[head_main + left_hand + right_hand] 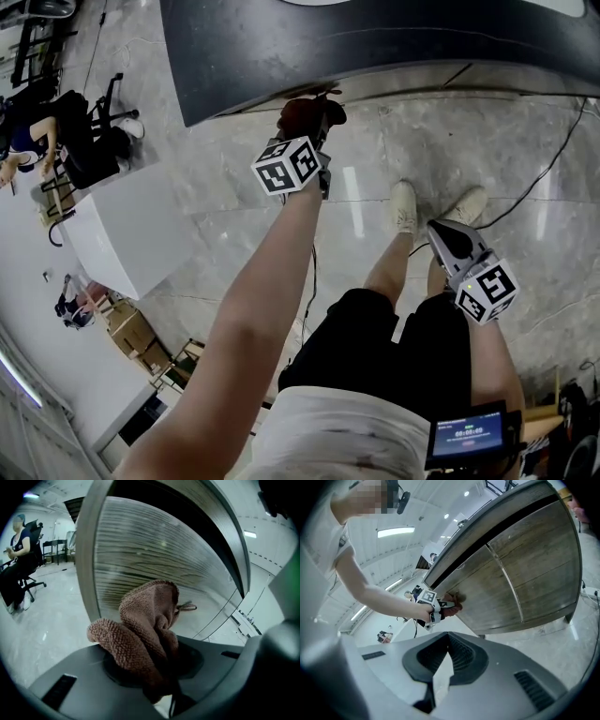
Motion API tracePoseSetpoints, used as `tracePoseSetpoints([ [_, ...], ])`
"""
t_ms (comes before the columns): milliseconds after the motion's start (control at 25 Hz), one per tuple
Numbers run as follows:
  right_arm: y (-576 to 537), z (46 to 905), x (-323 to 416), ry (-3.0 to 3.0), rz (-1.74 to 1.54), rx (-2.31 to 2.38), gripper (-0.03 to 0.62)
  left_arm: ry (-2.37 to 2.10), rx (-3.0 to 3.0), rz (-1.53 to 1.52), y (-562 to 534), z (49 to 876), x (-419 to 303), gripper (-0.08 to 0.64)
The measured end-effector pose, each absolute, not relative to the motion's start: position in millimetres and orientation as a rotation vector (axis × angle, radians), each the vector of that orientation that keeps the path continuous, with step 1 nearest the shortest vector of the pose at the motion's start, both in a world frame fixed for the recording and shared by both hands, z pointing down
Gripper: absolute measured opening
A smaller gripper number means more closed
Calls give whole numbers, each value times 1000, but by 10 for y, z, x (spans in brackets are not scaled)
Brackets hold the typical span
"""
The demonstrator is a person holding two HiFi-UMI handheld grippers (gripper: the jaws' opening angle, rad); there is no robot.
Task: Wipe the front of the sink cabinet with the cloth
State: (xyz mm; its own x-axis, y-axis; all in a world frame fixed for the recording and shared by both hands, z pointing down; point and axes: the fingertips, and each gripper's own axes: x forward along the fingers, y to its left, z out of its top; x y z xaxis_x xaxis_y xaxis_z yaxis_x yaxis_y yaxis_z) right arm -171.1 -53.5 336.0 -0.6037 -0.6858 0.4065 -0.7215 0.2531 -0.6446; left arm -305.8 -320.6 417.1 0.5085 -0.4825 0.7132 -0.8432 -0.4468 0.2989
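The brown terry cloth (143,627) is bunched between the left gripper's (314,117) jaws, which are clamped on it. Its free folds spill forward against the wood-grain front of the sink cabinet (525,564), high up, just under the dark gap below the countertop's front edge. The right gripper (442,236), jaws drawn together on nothing, hangs low beside the person's leg over the grey floor (553,225), well apart from the cabinet.
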Motion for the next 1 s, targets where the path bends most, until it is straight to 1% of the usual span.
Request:
tracePoseSetpoints([
  [280, -579, 3360, -1719, -2457, 1280, 1356, 12, -1150, 2059, 727, -3338, 4212, -3439, 112],
  [480, -568, 3378, -1723, -2456, 1283, 1365, 12, -1189, 2017, 801, -3398, 4366, -3622, 112],
  [640, -523, 3365, -1703, -2457, 1272, 1377, 12, -1137, 2048, 827, -3377, 4423, -3452, 112],
  [1000, -416, 3391, -1373, -2411, 1286, 1520, 12, -977, 2122, 814, -3145, 4481, -2634, 112],
])
